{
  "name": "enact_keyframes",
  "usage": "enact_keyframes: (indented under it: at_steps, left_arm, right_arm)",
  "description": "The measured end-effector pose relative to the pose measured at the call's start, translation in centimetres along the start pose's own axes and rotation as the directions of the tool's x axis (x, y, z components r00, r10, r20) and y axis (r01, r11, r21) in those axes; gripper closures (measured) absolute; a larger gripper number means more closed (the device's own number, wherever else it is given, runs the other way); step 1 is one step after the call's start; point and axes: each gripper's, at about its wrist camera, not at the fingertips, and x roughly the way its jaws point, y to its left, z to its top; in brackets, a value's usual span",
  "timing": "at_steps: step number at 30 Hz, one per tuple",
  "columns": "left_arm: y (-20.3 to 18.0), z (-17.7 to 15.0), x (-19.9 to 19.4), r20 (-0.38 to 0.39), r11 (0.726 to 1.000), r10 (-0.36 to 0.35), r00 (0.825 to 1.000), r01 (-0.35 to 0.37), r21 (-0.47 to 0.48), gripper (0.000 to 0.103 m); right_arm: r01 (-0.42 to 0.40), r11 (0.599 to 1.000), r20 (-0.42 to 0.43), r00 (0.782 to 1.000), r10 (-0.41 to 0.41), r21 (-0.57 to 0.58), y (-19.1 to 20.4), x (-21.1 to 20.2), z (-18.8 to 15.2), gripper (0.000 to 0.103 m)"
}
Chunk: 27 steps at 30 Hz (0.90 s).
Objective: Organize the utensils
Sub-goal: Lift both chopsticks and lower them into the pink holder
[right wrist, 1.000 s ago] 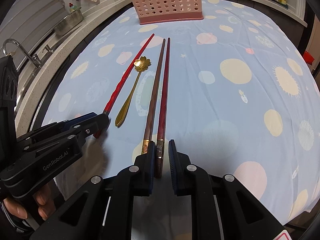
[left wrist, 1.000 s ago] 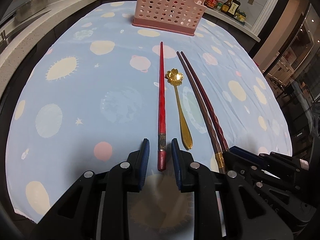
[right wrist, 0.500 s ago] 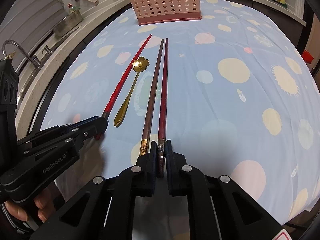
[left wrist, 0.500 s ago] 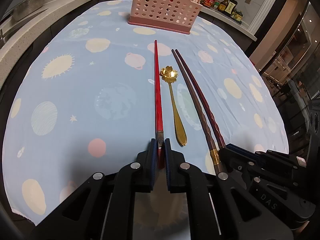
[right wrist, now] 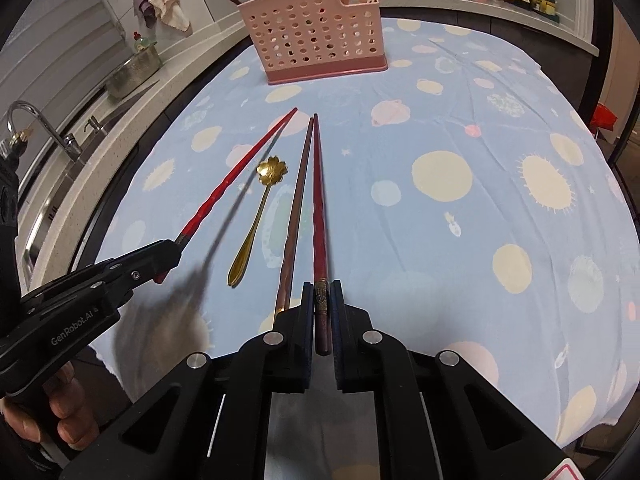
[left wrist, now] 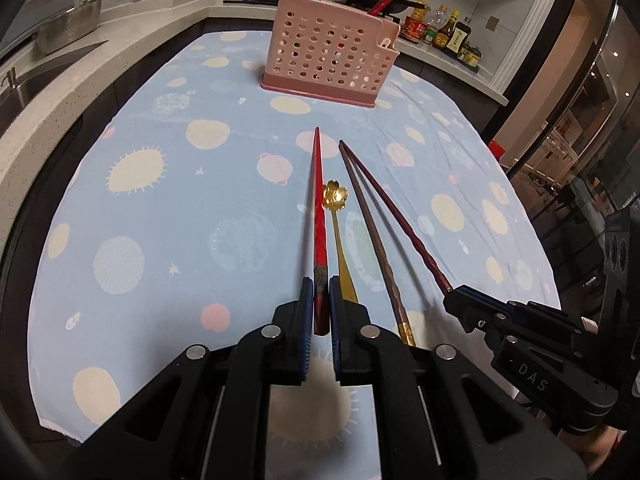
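1. The left hand-held gripper (left wrist: 318,304) is clamped on the butt end of a bright red chopstick (left wrist: 319,204), which is raised off the desk's blue planet-print cloth (left wrist: 160,208).
2. The right hand-held gripper (right wrist: 321,308) is clamped on a dark red chopstick (right wrist: 319,200), also lifted.
3. A brown chopstick (right wrist: 296,208) and a gold flower-bowl spoon (right wrist: 260,208) lie on the cloth between them.
4. A pink perforated plastic utensil holder (left wrist: 332,60) stands at the far end.

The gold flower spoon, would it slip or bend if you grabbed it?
The gold flower spoon looks like shiny metal, so it is probably stiff yet slippery. Its handle is thin and lies flat on the cloth, so pinching it may be fiddly. It likely weighs little.
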Motion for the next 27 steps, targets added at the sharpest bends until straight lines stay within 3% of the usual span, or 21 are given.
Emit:
enact_keyframes:
  at_steps: [10,18,27]
  left_arm:
    - [-0.3,4.6,-4.3,0.141,1.000,-0.011,0.990,0.013,-0.011,0.096]
    - [-0.9,9.1,-6.8,0.254,1.000,-0.017,0.967,0.019,-0.004,0.096]
    - [-1.6,13.6,-8.2,0.340,1.000,-0.026,0.940,0.024,0.011,0.096]
  right_arm:
    - [-0.024,0.998,0.172,0.985,0.015,0.051,-1.0,-5.0,4.8,0.095]
    - [-0.058,0.996,0.305,0.952,0.034,0.070,-1.6,-8.6,8.9,0.095]
    - [-0.096,0.992,0.392,0.919,0.054,0.088,-2.4,-10.4,12.4,0.095]
